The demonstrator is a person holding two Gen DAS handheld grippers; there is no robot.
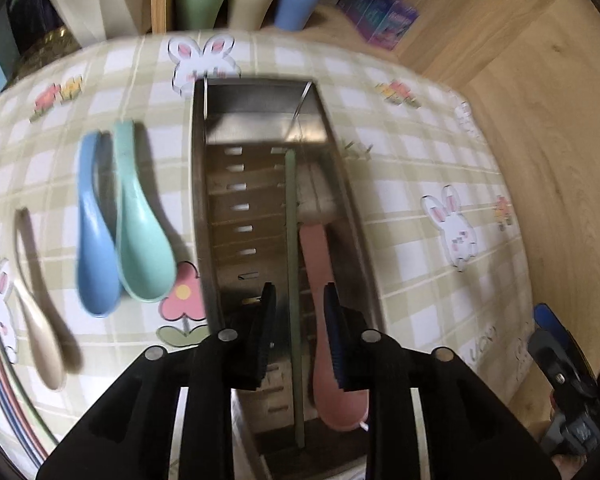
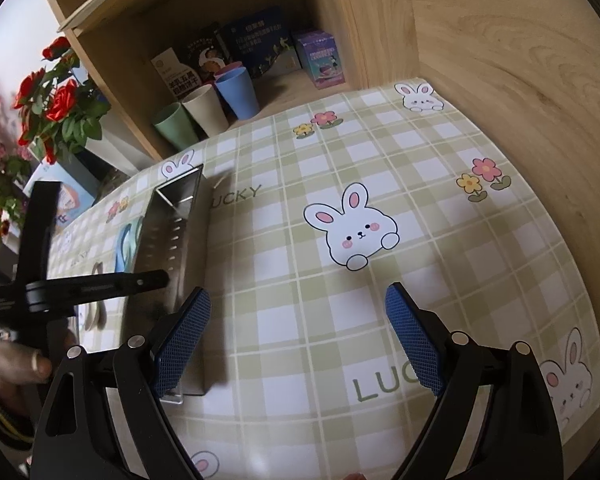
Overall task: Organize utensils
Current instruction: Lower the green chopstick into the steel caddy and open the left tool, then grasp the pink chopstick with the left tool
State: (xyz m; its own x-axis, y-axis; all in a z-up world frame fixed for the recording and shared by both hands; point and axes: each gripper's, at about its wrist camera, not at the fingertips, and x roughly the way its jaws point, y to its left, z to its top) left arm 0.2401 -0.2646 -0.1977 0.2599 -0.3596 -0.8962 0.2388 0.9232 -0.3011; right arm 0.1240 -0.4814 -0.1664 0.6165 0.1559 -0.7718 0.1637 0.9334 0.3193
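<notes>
- Currently the left gripper (image 1: 300, 334) hangs low in the frame over the metal utensil tray (image 1: 199, 184), jaws narrowly parted and pressing on nothing.
- Pink spoon (image 1: 327, 344) lies inside the tray's right-hand compartment, bowl toward the bottom of the frame; the right pad overlaps its handle in the picture, contact unclear. Judged just set down.
- Green divider (image 1: 291, 264) runs the tray's length; a pale object sits beyond the pink spoon, too blurred to name.
- Remaining on the cloth at the left of the frame: blue spoon (image 1: 94, 240) and mint spoon (image 1: 140, 232) touching side by side, beige spoon (image 1: 36, 312) apart near the left edge.
- Handling, judged: spoons look like light, stiff plastic or ceramic with smooth, possibly slippery curves. Best hold is across the narrow handle mid-length, not the rounded bowl.
- Blue and mint press together, so a pad has little room between them; taking the outer side of one may nudge the other.
- Right gripper (image 2: 298, 336) hovers wide open over the bare checked tablecloth (image 2: 419, 184), holding nothing.
- Surroundings: cups (image 2: 236, 96) and boxes in the wooden shelf at the upper frame, red flowers (image 2: 60, 104) upper left. All well clear of the spoons.
- Tray's tall wall stands between the loose spoons and the compartments; each must be lifted over it.
</notes>
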